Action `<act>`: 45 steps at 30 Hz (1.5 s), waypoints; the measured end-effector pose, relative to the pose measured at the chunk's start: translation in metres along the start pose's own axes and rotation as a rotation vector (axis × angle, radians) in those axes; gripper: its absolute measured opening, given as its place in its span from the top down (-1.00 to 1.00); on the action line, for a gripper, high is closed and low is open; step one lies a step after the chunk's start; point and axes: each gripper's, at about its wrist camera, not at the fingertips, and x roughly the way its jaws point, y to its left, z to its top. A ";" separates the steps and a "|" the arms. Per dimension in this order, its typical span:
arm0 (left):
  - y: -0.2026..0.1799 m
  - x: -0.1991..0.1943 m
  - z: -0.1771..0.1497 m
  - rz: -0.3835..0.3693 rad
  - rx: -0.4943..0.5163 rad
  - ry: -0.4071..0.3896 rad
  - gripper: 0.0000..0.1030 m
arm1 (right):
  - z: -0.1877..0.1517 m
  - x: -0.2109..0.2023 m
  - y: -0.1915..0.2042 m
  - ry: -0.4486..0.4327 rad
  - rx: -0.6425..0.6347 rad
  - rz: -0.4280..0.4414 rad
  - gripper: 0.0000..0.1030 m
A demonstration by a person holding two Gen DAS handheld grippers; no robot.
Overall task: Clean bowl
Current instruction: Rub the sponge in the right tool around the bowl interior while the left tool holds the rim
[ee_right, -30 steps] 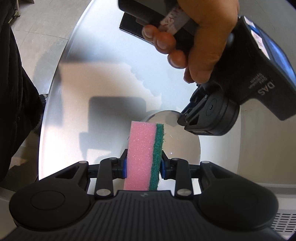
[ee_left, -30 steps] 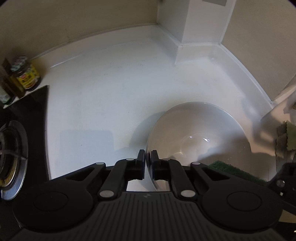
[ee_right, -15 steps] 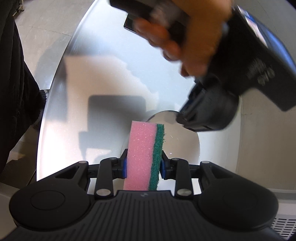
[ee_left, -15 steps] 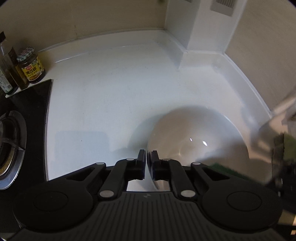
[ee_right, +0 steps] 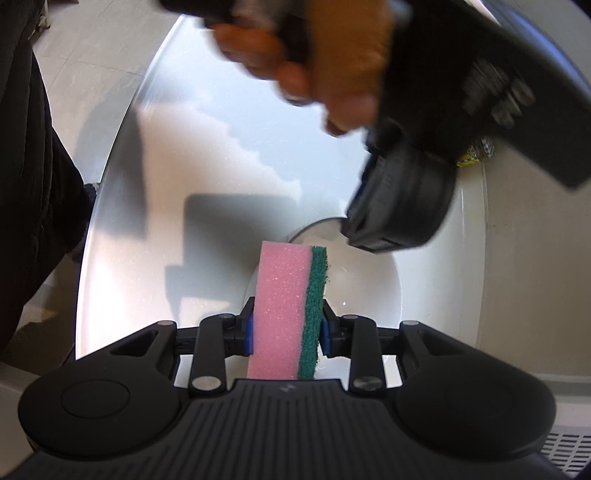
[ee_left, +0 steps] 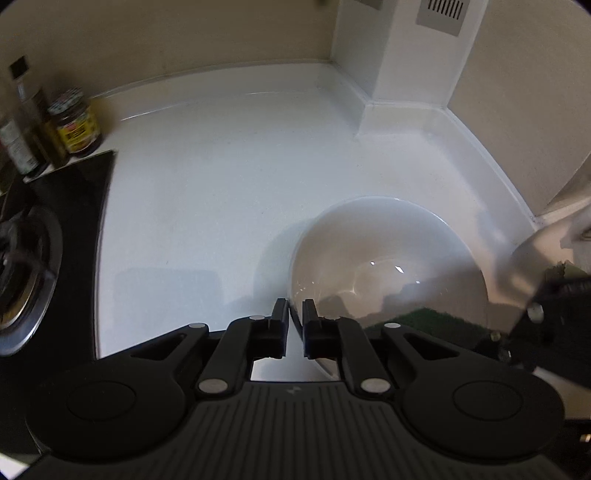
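A white bowl point(ee_left: 388, 258) is held over the white counter point(ee_left: 221, 177). My left gripper point(ee_left: 294, 321) is shut on the bowl's near rim. In the right wrist view the bowl point(ee_right: 369, 291) shows beyond a pink and green sponge point(ee_right: 288, 310), which my right gripper point(ee_right: 286, 326) is shut on, upright, at the bowl's edge. The sponge's green side point(ee_left: 436, 321) shows inside the bowl in the left wrist view. The left gripper's body and the hand holding it point(ee_right: 332, 66) are blurred above the bowl.
A gas stove burner point(ee_left: 22, 273) on a black hob lies at the left. A jar point(ee_left: 75, 125) and bottles point(ee_left: 22, 110) stand at the back left. A wall corner with a vent point(ee_left: 439, 14) rises at the back right. The counter's front edge point(ee_right: 107, 206) curves at left.
The left gripper with the bowl has lifted and pulled back a little; the jar and bottles have shifted right in its view. The sponge stays clamped in the right gripper.
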 end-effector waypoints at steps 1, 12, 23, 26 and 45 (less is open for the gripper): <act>0.003 0.004 0.005 -0.006 -0.012 0.000 0.85 | 0.000 0.000 0.000 0.001 0.000 -0.003 0.47; -0.012 -0.018 -0.037 0.058 -0.099 -0.049 0.83 | -0.005 -0.003 -0.003 -0.012 0.047 0.010 0.47; -0.002 -0.006 -0.001 0.045 -0.058 -0.004 0.87 | -0.002 -0.003 -0.001 -0.016 0.049 0.006 0.46; -0.005 -0.019 -0.019 0.042 -0.090 -0.021 0.89 | -0.005 0.004 0.000 -0.020 0.058 0.011 0.46; 0.000 -0.020 -0.018 -0.008 -0.113 0.000 0.98 | -0.010 0.001 0.006 -0.019 0.062 0.004 0.44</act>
